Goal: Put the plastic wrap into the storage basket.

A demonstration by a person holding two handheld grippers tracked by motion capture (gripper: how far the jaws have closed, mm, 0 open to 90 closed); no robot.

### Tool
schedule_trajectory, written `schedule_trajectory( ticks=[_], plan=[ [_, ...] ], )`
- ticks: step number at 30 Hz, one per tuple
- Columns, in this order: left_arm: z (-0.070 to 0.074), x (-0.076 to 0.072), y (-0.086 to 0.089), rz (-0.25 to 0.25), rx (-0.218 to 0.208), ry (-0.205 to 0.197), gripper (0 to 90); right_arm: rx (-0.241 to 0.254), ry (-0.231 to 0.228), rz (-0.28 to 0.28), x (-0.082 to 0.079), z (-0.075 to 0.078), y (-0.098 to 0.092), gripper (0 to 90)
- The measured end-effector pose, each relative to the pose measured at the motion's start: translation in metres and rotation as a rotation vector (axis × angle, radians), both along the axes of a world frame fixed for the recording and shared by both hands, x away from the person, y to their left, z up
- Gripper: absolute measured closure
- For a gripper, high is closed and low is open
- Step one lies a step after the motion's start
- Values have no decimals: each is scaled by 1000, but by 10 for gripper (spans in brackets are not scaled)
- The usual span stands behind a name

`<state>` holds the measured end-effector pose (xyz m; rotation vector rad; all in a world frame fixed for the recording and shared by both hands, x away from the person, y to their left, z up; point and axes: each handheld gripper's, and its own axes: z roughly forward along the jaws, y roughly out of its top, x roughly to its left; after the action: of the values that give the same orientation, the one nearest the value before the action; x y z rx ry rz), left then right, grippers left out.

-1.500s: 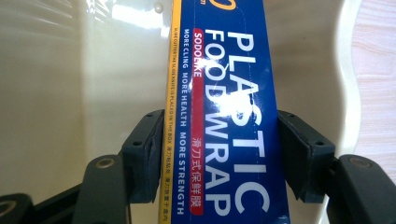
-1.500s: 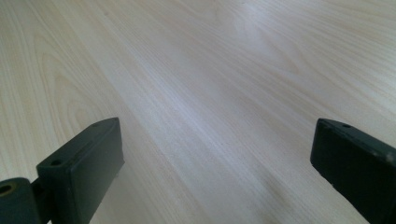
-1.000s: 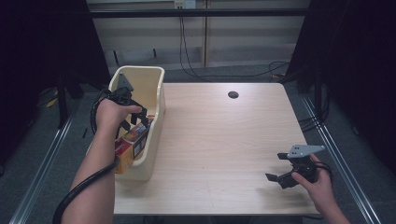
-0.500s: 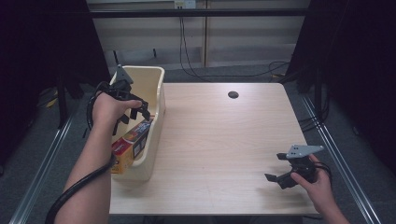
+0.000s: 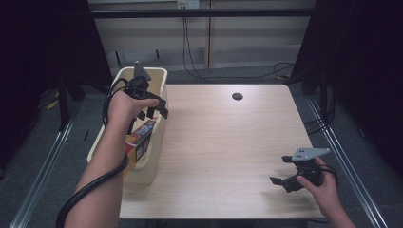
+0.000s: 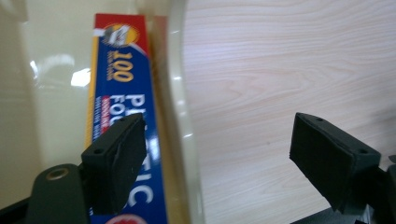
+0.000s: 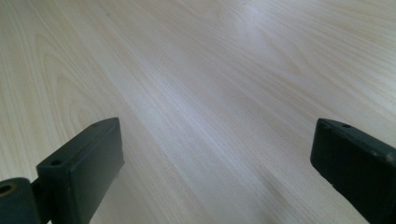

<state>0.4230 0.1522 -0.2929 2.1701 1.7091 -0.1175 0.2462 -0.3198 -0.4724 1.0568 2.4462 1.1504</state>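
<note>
The bench [image 5: 223, 142] is a pale wooden top with a small dark round hole [image 5: 237, 96] near its far edge. Along its left edge stands a long cream bin [image 5: 151, 161], its rim rising between the inside of the bin and the open wood. Inside the bin, toward its near end, lies the blue and yellow box of plastic food wrap [image 5: 140, 140], lengthwise against the wall that faces the bench; in the left gripper view the box [image 6: 116, 107] lies close along the curved rim. The left gripper [image 5: 153, 108] hangs over that rim, above the box and clear of it. Its jaws have just been opening and stand apart with nothing between them, one over the box, the other over the wood. The right gripper [image 5: 284, 170] rests near the bench's near right corner, well apart from the bin, jaws spread wide over bare wood.
</note>
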Motion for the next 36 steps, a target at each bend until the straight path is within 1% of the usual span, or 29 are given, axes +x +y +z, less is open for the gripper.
schedule_trajectory(
  ticks=[2, 3, 5, 7, 8, 10, 12, 13, 15, 17, 18, 20, 21, 22, 23, 24, 25, 29, 30, 34, 36],
  plan=[
    [0, 0, -6, -22, -3, -5, 178, 0, 4, -1, 0, 0, 0, 24],
    [0, -1, -10, -38, 3, -5, 179, 0, 1, 2, 0, 0, 0, 24],
    [1, -1, -16, -52, -2, -8, 174, 0, 0, 2, 0, 0, 0, 23],
    [1, -2, -23, -79, -4, -16, 173, 2, -1, 1, 0, 0, 0, 24],
    [1, -2, -26, -84, -10, -14, 172, 1, -2, 1, 0, 0, 0, 24],
    [0, -3, -32, -102, -5, -19, 166, -1, -4, -1, 0, 0, 0, 24],
    [0, -4, -38, -115, -19, -14, 164, -2, -5, -1, 0, 1, 0, 24],
    [-1, -4, -39, -122, -16, -22, 163, -1, -5, -2, 0, 1, 0, 24],
    [-3, -4, -45, -137, -14, -23, 161, -1, -8, -7, 0, 1, 0, 24],
    [-4, -4, -49, -139, -30, -24, 159, -1, -6, -4, 0, 1, 0, 24],
    [-4, -4, -50, -142, -25, -20, 159, -3, -6, -5, 0, 1, 0, 24],
    [-7, -5, -55, -148, -29, -27, 159, -2, -11, 0, 0, 1, 0, 24],
    [-8, -5, -56, -159, -25, -25, 157, 2, -10, 0, 0, 1, 0, 24],
    [-9, -5, -59, -159, -34, -26, 156, 0, -8, -2, 0, 1, 0, 24],
    [-12, -6, -62, -167, -35, -36, 157, 0, -9, -1, 0, 1, 0, 24],
    [-13, -6, -64, -176, -32, -35, 157, -2, -8, -3, 0, 1, 0, 24],
    [-15, -6, -66, -175, -39, -39, 156, -3, -10, -5, 0, 1, 0, 24],
    [-22, -7, -74, -197, -42, -32, 152, -3, -9, -5, 0, 1, 0, 24],
    [-25, -8, -76, -200, -37, -34, 151, -2, -9, -2, 0, 1, 0, 24],
    [-33, -9, -82, -208, -52, -31, 149, -1, -11, 0, 0, 1, 0, 24],
    [-37, -9, -85, -221, -44, -24, 144, -3, -11, 3, 0, 1, 1, 24]
  ],
)
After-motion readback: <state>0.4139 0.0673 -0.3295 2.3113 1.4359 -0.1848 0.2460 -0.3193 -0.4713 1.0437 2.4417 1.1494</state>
